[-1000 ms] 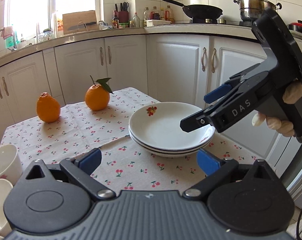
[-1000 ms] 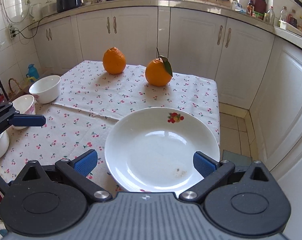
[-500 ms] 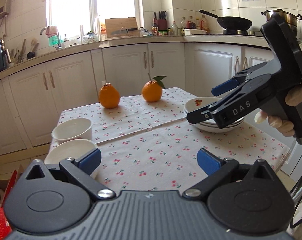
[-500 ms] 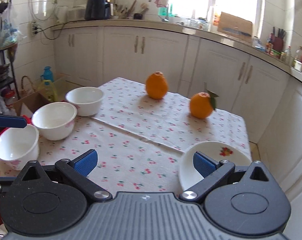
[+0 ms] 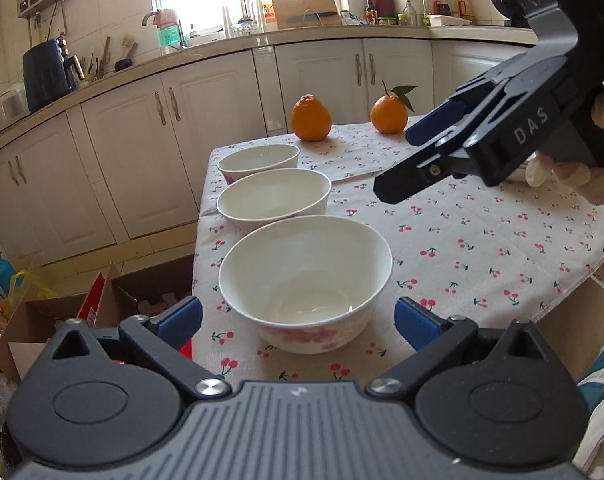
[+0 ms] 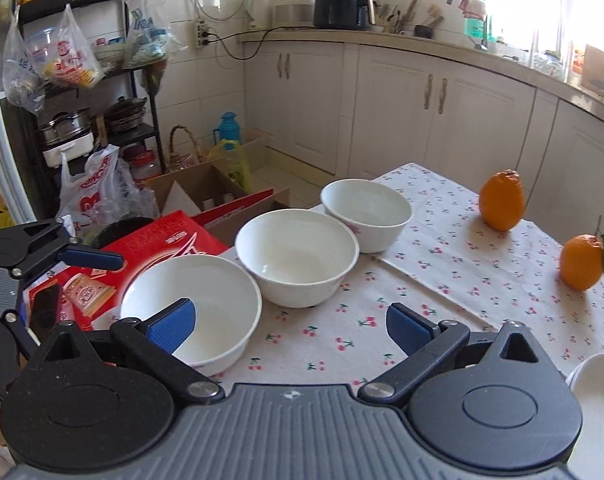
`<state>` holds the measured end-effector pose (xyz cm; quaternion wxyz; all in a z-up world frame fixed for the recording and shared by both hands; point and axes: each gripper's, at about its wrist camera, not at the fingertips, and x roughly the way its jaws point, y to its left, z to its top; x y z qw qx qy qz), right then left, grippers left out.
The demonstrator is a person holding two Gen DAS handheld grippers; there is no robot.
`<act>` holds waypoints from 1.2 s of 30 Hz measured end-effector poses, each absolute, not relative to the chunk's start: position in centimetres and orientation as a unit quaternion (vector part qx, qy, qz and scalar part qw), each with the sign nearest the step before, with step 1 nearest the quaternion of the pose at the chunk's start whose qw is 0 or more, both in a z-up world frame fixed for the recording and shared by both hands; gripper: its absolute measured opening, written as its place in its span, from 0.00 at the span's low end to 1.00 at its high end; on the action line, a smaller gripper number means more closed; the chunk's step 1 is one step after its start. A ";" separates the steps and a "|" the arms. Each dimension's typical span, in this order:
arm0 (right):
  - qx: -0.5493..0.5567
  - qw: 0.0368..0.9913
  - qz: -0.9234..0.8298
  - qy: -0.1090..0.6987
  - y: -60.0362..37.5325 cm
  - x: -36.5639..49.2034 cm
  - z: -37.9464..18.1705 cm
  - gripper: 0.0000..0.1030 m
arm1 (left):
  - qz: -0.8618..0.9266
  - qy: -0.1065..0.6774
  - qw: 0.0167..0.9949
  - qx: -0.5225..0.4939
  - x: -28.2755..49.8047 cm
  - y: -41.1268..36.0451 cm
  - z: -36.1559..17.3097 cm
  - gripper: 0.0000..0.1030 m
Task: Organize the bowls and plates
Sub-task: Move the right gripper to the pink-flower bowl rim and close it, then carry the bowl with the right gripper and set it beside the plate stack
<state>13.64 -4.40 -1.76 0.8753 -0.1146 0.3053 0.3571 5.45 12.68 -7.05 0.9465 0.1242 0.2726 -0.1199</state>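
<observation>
Three white bowls stand in a row along the table's left edge: the near bowl [image 5: 305, 280] [image 6: 190, 316], the middle bowl [image 5: 274, 200] [image 6: 298, 264] and the far bowl [image 5: 258, 162] [image 6: 365, 212]. My left gripper [image 5: 298, 318] is open and empty, with the near bowl just in front of its fingers. My right gripper [image 6: 290, 326] is open and empty, above the table beside the near and middle bowls; it also shows in the left wrist view [image 5: 417, 160]. The stacked plates [image 6: 597, 396] sit at the right edge of the right wrist view.
Two oranges [image 5: 309, 118] [image 5: 389, 114] sit at the far side of the cherry-print tablecloth [image 5: 481, 240]. Cardboard boxes and a red package [image 6: 154, 248] lie on the floor left of the table. Cabinets stand behind.
Both grippers have swung left from the plate stack to the row of bowls. The left gripper now faces the near bowl closely. Both stay open and empty.
</observation>
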 end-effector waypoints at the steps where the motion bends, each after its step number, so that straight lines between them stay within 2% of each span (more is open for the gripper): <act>1: -0.114 0.871 0.365 0.309 -4.0 13.6 -1.9 1.00 | -0.122 0.274 0.946 0.125 5.6 12.7 -7.2 0.99; 8: -0.115 0.851 0.392 0.330 -2.3 14.2 -2.6 0.95 | -0.146 0.277 0.943 0.116 6.2 13.3 -7.9 0.99; 13: -0.097 0.833 0.417 0.352 -1.6 15.3 -3.2 0.83 | -0.155 0.283 0.940 0.107 6.6 13.6 -8.3 0.96; 17: -0.094 0.823 0.423 0.367 -0.9 16.2 -3.9 0.77 | -0.162 0.286 0.939 0.100 6.9 13.6 -8.5 0.95; 21: -0.086 0.815 0.427 0.383 -0.4 17.0 -4.6 0.70 | -0.165 0.287 0.939 0.096 7.0 13.6 -8.4 0.89; 25: -0.074 0.807 0.434 0.395 -0.3 17.8 -5.0 0.64 | -0.168 0.287 0.938 0.094 7.0 13.6 -8.4 0.89; 36: -0.055 0.797 0.446 0.403 -0.1 17.9 -5.5 0.63 | -0.167 0.287 0.939 0.094 7.2 13.8 -8.2 0.85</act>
